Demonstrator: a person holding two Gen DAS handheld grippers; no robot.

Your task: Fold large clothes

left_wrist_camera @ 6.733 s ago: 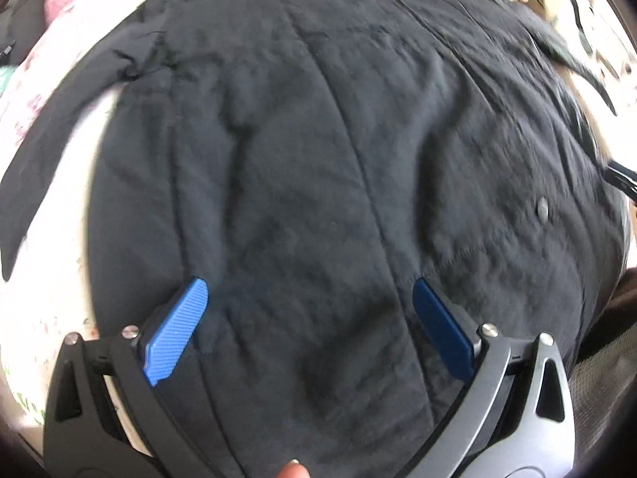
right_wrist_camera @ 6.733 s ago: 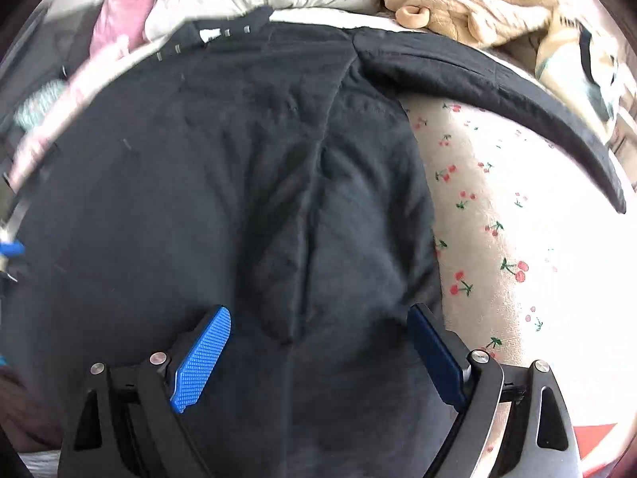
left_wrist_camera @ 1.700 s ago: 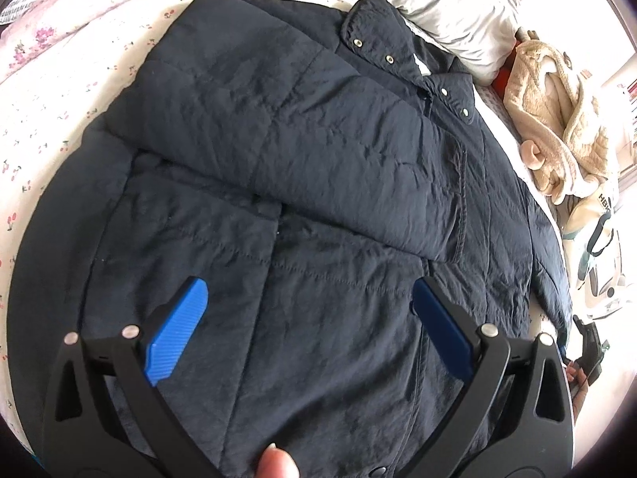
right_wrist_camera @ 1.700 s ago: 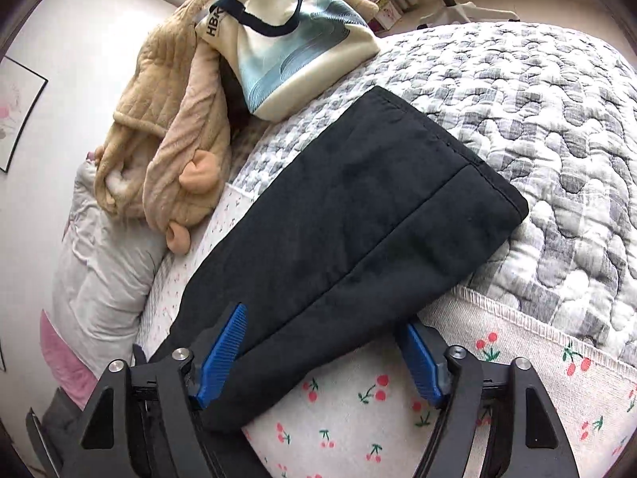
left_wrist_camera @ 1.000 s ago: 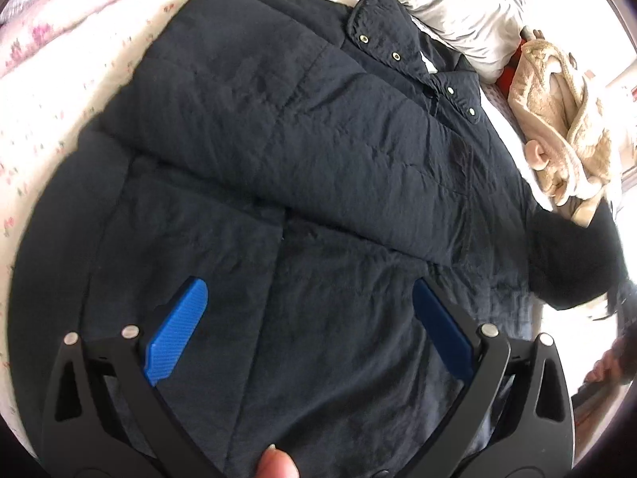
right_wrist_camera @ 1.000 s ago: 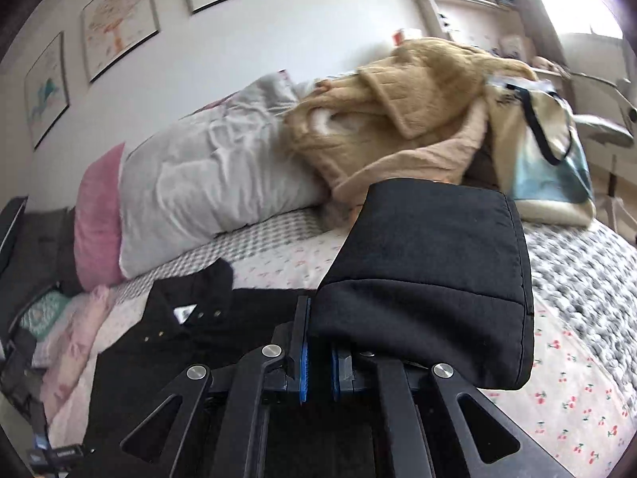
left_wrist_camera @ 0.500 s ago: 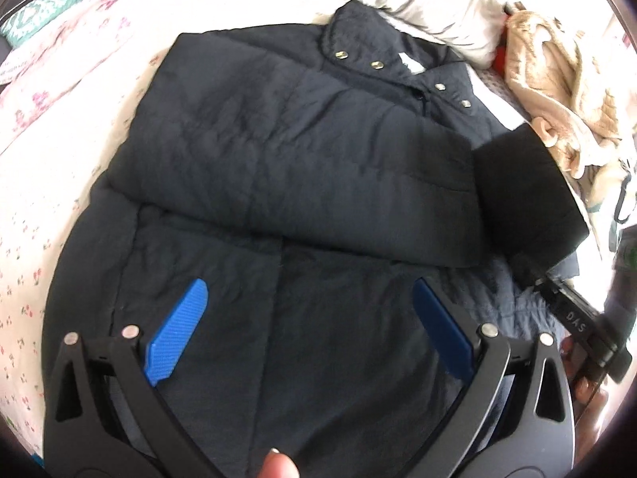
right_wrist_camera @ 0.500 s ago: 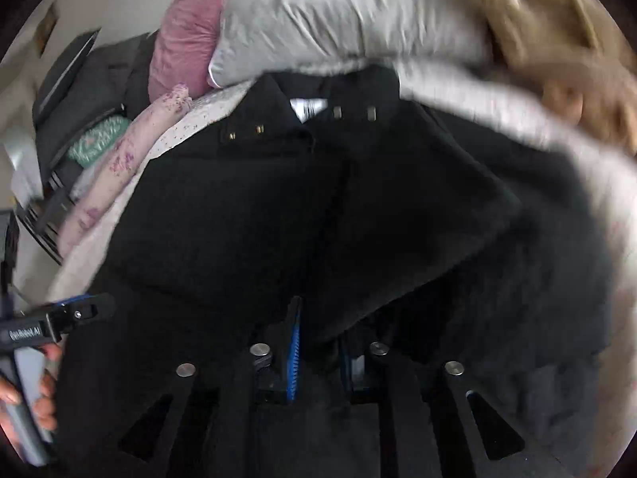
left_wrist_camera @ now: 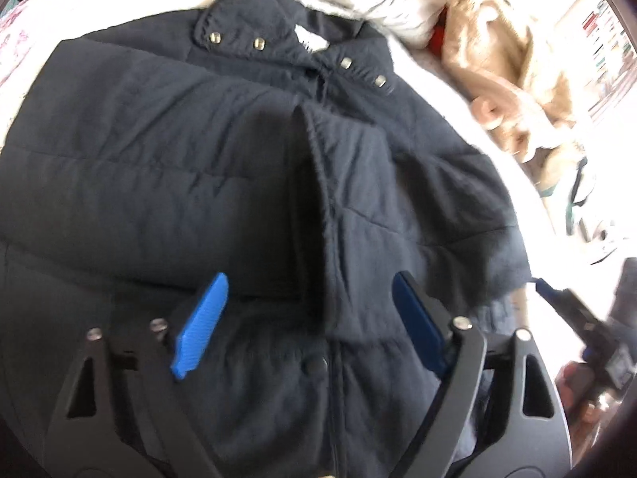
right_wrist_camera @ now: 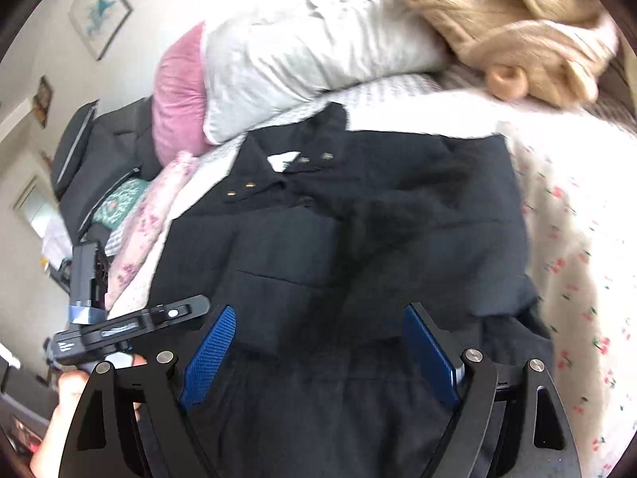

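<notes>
Beyond our open jaws we see a grey pillow (right_wrist_camera: 302, 40) beside a pink cushion (right_wrist_camera: 179, 99); a tan plush garment (right_wrist_camera: 517, 28) lies far right on cherry-print bedding (right_wrist_camera: 569, 239).

No legible text — only blur.

The dark jacket (left_wrist_camera: 167, 167) is cut off by the lower edge in both views, so its hem is not visible, and the frame of each gripper covers part of its lower front. Where the two sleeves overlap on the chest, the right wrist view shows only a smeared dark patch (the seams cannot be followed there). The beige plush garment (right_wrist_camera: 517, 20) is blurred in both views and cut off at the top right. The bookshelf (left_wrist_camera: 609, 28) is overexposed. The framed picture (right_wrist_camera: 101, 10) is too small to read.
</notes>
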